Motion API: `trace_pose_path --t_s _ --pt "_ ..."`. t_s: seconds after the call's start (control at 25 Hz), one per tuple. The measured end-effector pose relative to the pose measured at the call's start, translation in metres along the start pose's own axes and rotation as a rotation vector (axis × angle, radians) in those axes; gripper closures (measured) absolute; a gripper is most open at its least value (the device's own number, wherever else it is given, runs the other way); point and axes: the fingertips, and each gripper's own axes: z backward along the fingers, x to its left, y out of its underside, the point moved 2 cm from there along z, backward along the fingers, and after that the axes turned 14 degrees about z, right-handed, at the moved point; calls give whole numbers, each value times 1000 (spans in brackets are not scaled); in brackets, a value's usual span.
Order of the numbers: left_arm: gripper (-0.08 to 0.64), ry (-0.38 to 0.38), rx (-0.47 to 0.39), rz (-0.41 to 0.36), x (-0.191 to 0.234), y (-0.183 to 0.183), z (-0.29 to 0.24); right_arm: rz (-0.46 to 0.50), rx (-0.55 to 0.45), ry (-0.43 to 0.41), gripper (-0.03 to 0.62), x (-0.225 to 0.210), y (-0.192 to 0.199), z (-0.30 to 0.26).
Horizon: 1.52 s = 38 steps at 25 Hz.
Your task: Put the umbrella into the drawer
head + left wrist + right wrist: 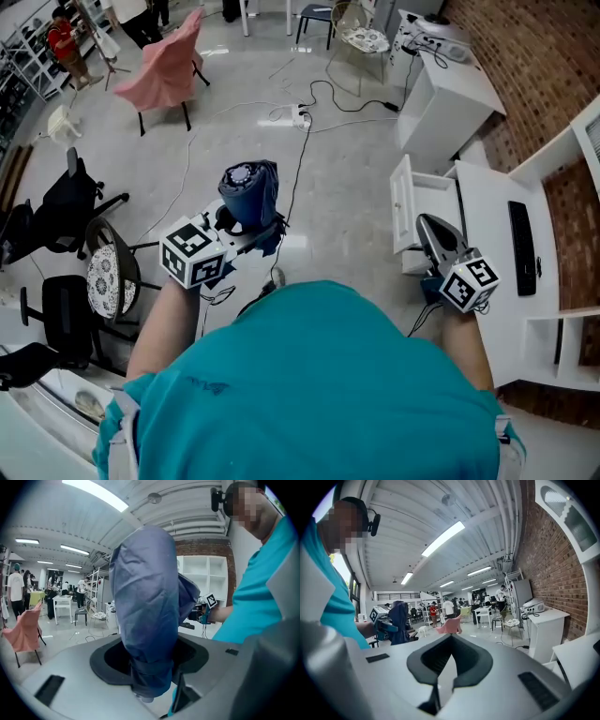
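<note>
Nearest the camera in the head view, the left gripper [246, 231] sits at about 10 o'clock from the person's teal shirt [309, 375], with its marker cube [192, 251] toward the camera. Its jaws are clamped around a folded navy umbrella [250, 192], which stands upright with its round end cap facing up. The left gripper view shows the umbrella's wrapped fabric filling the gap between the jaws, and its closure strap [150, 665] sits low, just above them.

At roughly 2 o'clock from the shirt, the right gripper [429, 232] has its jaws drawn together with nothing between them. Its tip hangs over the open white drawer [401, 202] – well apart from the umbrella, which is off at the drawer's 9 o'clock.

The drawer juts from a white desk [487, 225] that carries a black keyboard [522, 246]. Farther out at 12 o'clock, a power strip [302, 116] lies on the grey floor with its cables. A pink-draped chair [169, 66] stands at 11 o'clock.
</note>
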Motion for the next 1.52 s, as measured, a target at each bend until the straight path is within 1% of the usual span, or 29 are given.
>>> trace_pose_path --t_s 0.16,0.28,0.44,0.64,0.76,0.92,1.04,1.2,1.28,1.36,1.44,1.52 --pt "311 20 1 18 41 -8 -9 10 15 -3 569 -5 -2 -39" --pt "311 34 15 8 84 -21 -18 15 9 18 569 -15 -10 -78" --pt "311 64 37 -6 148 -54 -26 0 -17 44 569 -25 -31 -143" --pt "311 97 57 -49 221 -101 -35 -2 -40 59 569 -41 -57 -225" --pt "311 107 68 -55 259 -119 -45 -7 -34 70 569 -54 -61 -262" --pt "311 119 80 -56 298 -136 -59 -25 -17 85 569 -73 -60 -297" --pt "312 113 79 -46 320 -146 -76 -29 10 79 569 -91 -58 -315" --pt "311 97 73 -12 336 -152 -106 -39 26 68 569 -126 -49 -326" --pt "311 76 65 0 341 -158 -128 -36 20 51 569 -154 -47 -331" --pt "311 48 47 15 345 -172 -156 -29 6 24 569 -190 -49 -337" --pt "311 14 17 43 347 -188 -185 -36 -3 -9 569 -230 -52 -348" --pt "311 -13 -13 74 347 -201 -206 -45 -8 -48 569 -260 -56 -359"
